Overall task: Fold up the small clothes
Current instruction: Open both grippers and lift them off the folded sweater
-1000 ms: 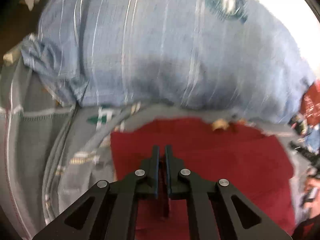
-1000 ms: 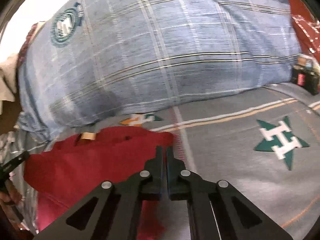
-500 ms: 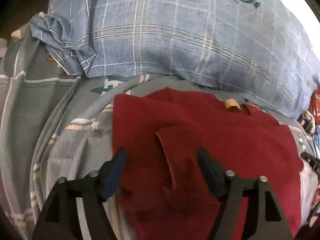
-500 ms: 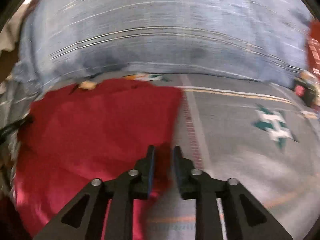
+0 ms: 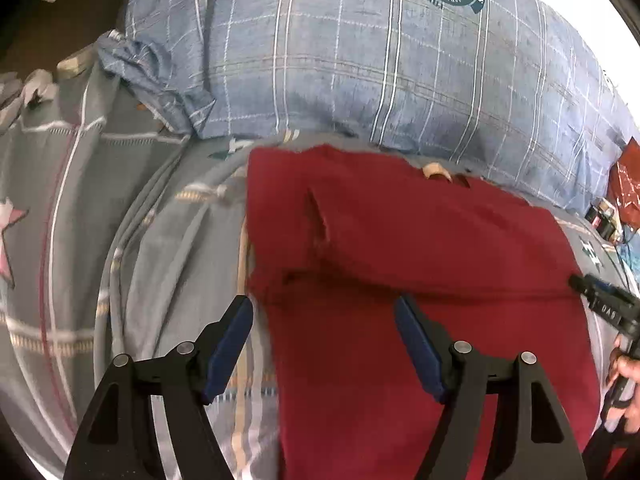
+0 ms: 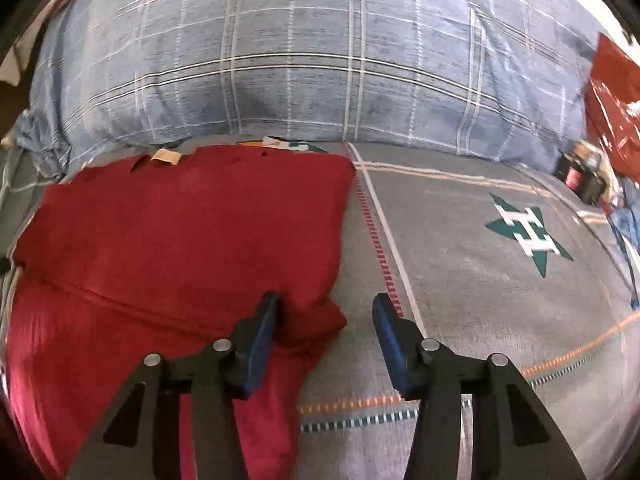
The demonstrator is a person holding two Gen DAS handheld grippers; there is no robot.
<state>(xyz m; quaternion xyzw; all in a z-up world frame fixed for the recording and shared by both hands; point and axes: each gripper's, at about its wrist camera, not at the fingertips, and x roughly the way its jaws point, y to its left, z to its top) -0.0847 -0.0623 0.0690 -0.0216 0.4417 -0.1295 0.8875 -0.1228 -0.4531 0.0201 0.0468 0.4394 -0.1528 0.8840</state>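
Observation:
A dark red garment [image 5: 420, 248] lies flat on the grey bedsheet, its far part folded over toward me, a tan neck label [image 5: 436, 170] at its far edge. My left gripper [image 5: 324, 312] hangs open over the garment's left edge, pads apart and touching nothing. In the right wrist view the same red garment [image 6: 180, 232] fills the left half. My right gripper [image 6: 325, 306] straddles the garment's right edge; its jaws are opening, and the fold's bunched corner [image 6: 316, 320] lies loose between them. The right gripper's tip [image 5: 592, 288] shows at the left view's right edge.
A big blue plaid pillow [image 5: 360, 52] lies right behind the garment, also in the right view as pillow [image 6: 300, 52]. The grey patterned bedsheet [image 6: 480, 264] spreads right, with a green star print [image 6: 528, 236]. Red cloth [image 6: 616, 108] and small dark items [image 6: 580, 176] sit far right.
Both grippers were shut on the red cloth, carried it over and let go. The left opened wide; the right is partly open. The garment's folded part now lies flat.

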